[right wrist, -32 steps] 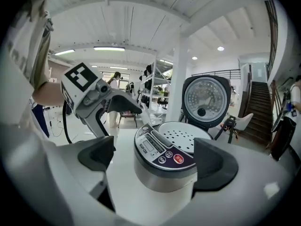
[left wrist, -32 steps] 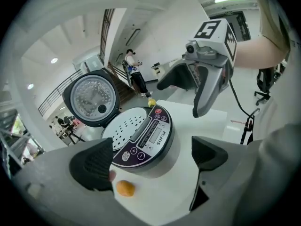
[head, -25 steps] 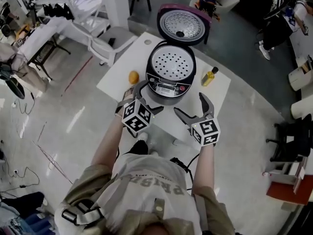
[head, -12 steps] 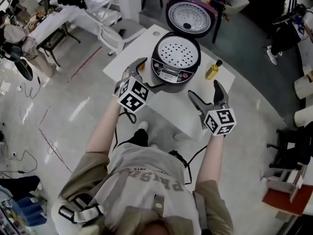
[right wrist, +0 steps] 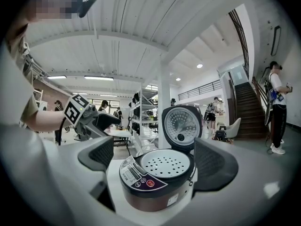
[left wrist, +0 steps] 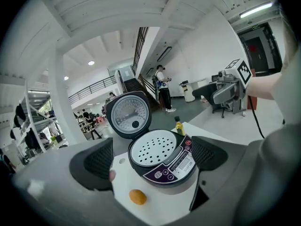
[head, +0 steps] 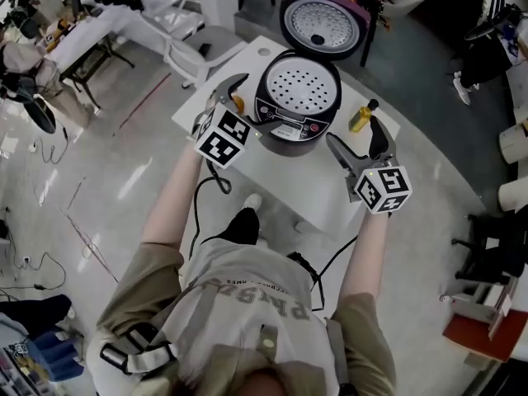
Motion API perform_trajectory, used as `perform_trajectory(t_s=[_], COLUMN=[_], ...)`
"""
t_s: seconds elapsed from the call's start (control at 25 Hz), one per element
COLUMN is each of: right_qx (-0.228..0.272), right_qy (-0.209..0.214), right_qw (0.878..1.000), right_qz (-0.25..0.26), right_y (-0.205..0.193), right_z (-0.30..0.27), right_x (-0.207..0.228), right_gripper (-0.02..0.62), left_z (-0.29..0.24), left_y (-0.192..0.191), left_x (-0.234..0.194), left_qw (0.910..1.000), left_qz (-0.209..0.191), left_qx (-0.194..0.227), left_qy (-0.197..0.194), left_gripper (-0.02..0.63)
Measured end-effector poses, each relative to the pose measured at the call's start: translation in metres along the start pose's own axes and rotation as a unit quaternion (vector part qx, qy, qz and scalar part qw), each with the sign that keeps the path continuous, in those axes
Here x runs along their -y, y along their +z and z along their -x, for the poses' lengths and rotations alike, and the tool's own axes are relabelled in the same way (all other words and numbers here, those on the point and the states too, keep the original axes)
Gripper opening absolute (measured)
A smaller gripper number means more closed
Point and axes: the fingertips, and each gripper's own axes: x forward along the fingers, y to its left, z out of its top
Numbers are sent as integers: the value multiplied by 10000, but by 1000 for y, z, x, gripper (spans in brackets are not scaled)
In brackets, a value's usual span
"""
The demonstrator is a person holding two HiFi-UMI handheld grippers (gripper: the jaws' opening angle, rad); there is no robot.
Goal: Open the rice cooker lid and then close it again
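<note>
The rice cooker stands on the white table with its round lid swung up and back, and the perforated inner tray shows. My left gripper hangs open at the cooker's left side, touching nothing. The right gripper is open too, off the cooker's right front. In the left gripper view the cooker sits framed between the wide jaws of that gripper, and the raised lid is behind it. The right gripper view shows the cooker and lid between its spread jaws.
An orange lies on the table left of the cooker. A yellow oil bottle stands at the cooker's right. A white chair and work tables are beyond the table's left. People stand far off by the stairs.
Both grippers have risen and spread apart, from in front of the cooker to either side of it. The lid stays up. Both sets of jaws stay open.
</note>
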Motion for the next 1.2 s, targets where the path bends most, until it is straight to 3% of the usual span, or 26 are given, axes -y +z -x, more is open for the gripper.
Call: perform_trajectory(t_s=[1.2], right_qx=[-393], right_qy=[-325], right_qw=[9983], right_qz=[274], right_y=[23], right_z=[-153], right_x=[133], right_gripper=[505], left_z=[-170], left_y=[6], left_x=[-145], left_qw=[9982], left_qz=[-364], left_qx=[-112], left_qy=[-473], left_gripper=[534])
